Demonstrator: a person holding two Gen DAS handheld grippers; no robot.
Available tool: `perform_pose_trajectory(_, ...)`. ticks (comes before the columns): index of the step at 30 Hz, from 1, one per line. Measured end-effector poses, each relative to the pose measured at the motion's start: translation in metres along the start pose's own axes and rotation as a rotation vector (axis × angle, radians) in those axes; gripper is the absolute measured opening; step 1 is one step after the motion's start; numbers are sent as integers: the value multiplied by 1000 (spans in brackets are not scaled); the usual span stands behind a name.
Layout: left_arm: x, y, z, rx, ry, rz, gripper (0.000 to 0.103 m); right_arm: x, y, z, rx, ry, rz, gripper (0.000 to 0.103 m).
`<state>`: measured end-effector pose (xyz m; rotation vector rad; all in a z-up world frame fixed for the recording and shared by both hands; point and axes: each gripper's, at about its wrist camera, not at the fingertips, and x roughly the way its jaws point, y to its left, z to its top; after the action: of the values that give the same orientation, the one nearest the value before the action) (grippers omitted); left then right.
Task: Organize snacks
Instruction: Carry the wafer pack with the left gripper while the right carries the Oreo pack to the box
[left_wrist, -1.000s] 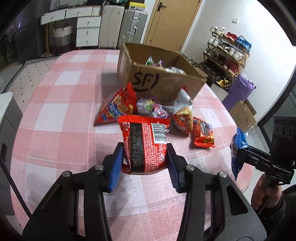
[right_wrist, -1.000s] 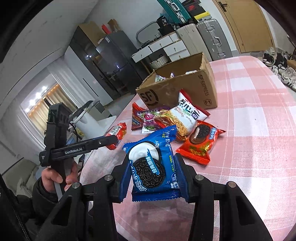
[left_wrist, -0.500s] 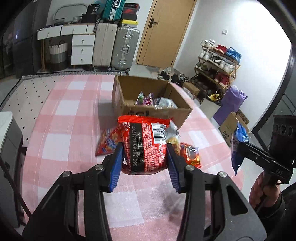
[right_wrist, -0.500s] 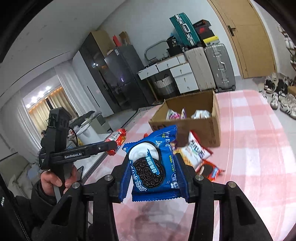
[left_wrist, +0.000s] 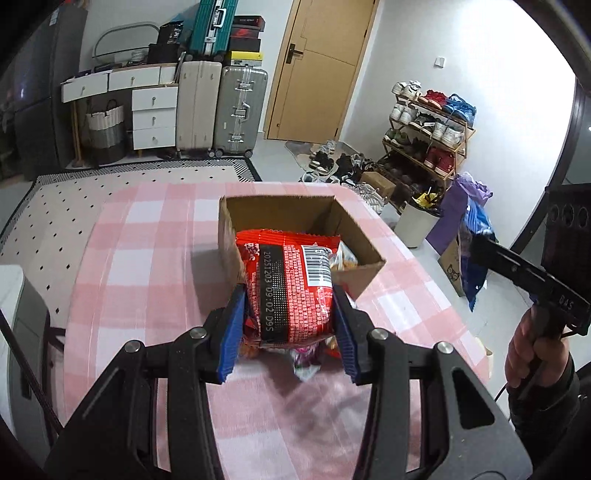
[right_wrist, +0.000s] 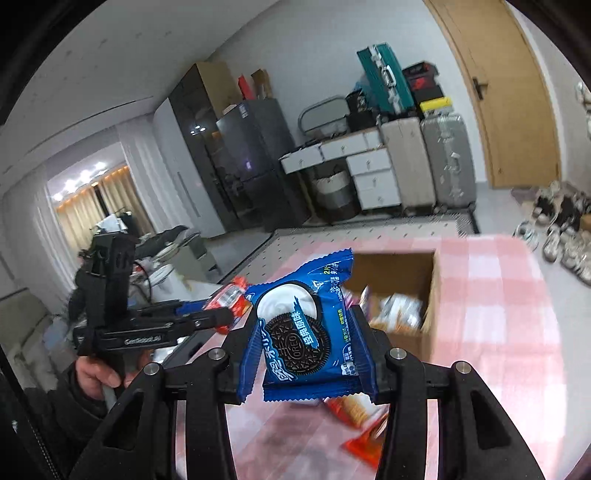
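My left gripper (left_wrist: 290, 334) is shut on a red snack packet (left_wrist: 291, 284) with a barcode, held in the air in front of the open cardboard box (left_wrist: 351, 218). My right gripper (right_wrist: 308, 360) is shut on a blue Oreo packet (right_wrist: 303, 332), also raised, with the box (right_wrist: 430, 299) behind it. The box holds several snacks (right_wrist: 397, 306). Each gripper shows in the other's view: the right one (left_wrist: 476, 240) at the right edge, the left one (right_wrist: 225, 314) at the left.
The pink checked tablecloth (left_wrist: 147, 277) covers a round table. Loose snack packets (left_wrist: 306, 360) lie below the left gripper, and more loose packets (right_wrist: 354, 410) lie below the right gripper. Suitcases (left_wrist: 240, 107), drawers, a door and a shoe rack (left_wrist: 428, 129) stand beyond the table.
Both grippers have lifted higher with their packets and moved toward the box. The loose snacks on the table have dropped under the grippers in both views.
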<state>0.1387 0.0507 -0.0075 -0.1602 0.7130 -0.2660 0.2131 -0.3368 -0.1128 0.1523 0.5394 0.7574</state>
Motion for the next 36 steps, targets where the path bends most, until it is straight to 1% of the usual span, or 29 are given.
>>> perform_pose_trajectory(3, 7, -3, 17, 15, -2, -7, 41, 3, -4, 11, 20, -26, 10, 45)
perform_pose_trajectory(6, 17, -9, 33, 34, 4, -8, 41, 13, -8, 19, 13, -12, -2, 45)
perform_pose_trajectory(8, 26, -13, 43, 33, 15, -11, 41, 20, -11, 26, 15, -4, 0, 45)
perform_pose_trajectory(9, 30, -12, 48, 24, 20, 1, 41, 23, -13, 30, 16, -2, 2, 45)
perform_pose_trajectory(11, 42, -17, 59, 11, 25, 10, 41, 31, -17, 40, 17, 1, 5, 45)
perform_pose_trajectory(13, 49, -17, 69, 4, 29, 3, 41, 41, -22, 51, 8, 11, -1, 45)
perform_pose_trajectory(16, 57, -18, 85, 11, 29, 8, 41, 49, -27, 68, -6, 18, -12, 45)
perform_pose_trajectory(24, 90, -20, 127, 25, 43, 14, 41, 68, -41, 105, -30, 9, -25, 45)
perform_pose_trajectory(27, 109, -18, 135, 20, 63, 14, 41, 81, -50, 112, -27, 20, -30, 45)
perform_pose_trajectory(30, 133, -15, 135, 18, 98, 13, 41, 101, -60, 109, -22, 56, -35, 45)
perform_pose_trajectory(36, 177, -4, 123, 1, 155, 12, 41, 142, -82, 95, 13, 115, -39, 45)
